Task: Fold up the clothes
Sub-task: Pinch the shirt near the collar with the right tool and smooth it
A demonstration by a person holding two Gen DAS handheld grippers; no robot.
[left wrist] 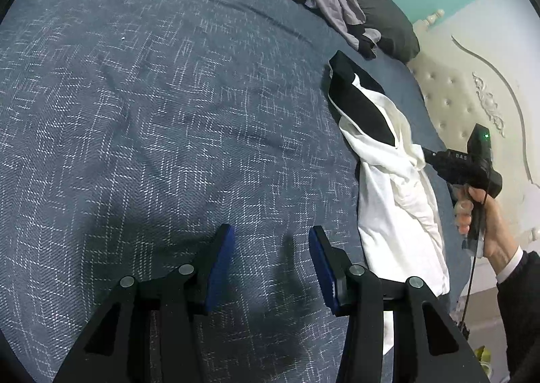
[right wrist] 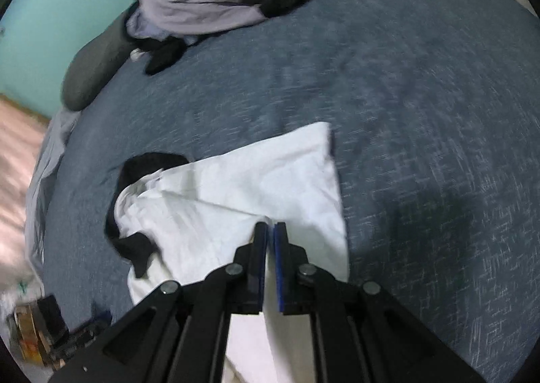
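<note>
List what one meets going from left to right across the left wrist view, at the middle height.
Blue bedspread → white and black garment → right hand-held gripper → cream headboard.

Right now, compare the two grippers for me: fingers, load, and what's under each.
The left gripper has its fingers apart with nothing between them; the right gripper has its fingers shut on the white garment. The left hangs over bare blue bedspread; the right sits over the white garment. Both have black frames and blue pads.
</note>
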